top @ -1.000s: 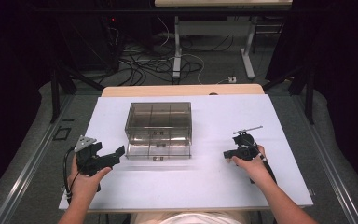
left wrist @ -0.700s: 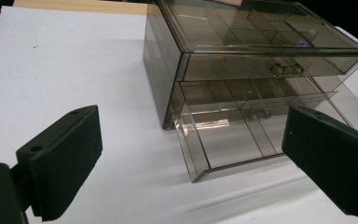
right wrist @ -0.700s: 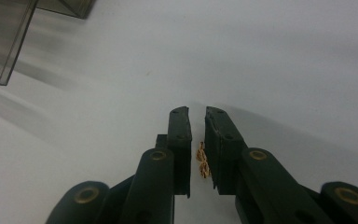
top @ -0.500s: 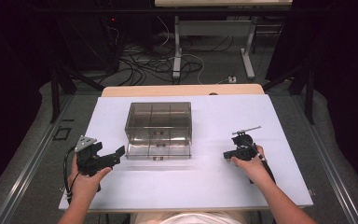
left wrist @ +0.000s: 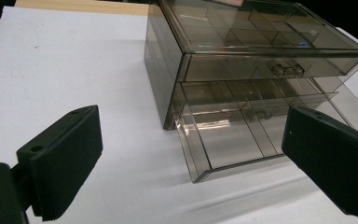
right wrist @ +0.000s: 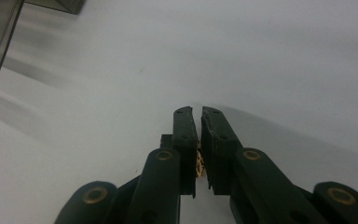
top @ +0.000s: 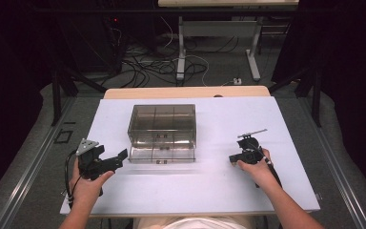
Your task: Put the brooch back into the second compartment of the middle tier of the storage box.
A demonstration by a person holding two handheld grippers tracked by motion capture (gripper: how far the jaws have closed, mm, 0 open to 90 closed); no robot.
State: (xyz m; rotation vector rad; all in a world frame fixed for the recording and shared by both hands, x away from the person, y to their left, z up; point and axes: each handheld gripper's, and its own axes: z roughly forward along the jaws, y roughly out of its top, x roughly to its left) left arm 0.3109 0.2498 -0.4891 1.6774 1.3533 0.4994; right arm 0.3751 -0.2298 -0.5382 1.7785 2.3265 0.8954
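Note:
A smoky clear plastic drawer box [top: 162, 125] stands on the white table, at the middle left. Its bottom drawer [top: 161, 155] is pulled out towards me and looks empty [left wrist: 233, 144]; the upper drawer is pushed in. My left gripper [top: 119, 157] rests on the table just left of the open drawer, its jaws wide apart [left wrist: 191, 126] with nothing between them. My right gripper [top: 232, 158] lies at the right, pointing left towards the box. Its jaws [right wrist: 196, 112] have just been closing and now pinch a small gold-coloured thing [right wrist: 199, 163] between the pads.
The white table top [top: 219, 191] has bare room in front of the box and between the two hands. A wooden strip [top: 186, 91] runs along its far edge. Cables and table legs lie on the floor beyond.

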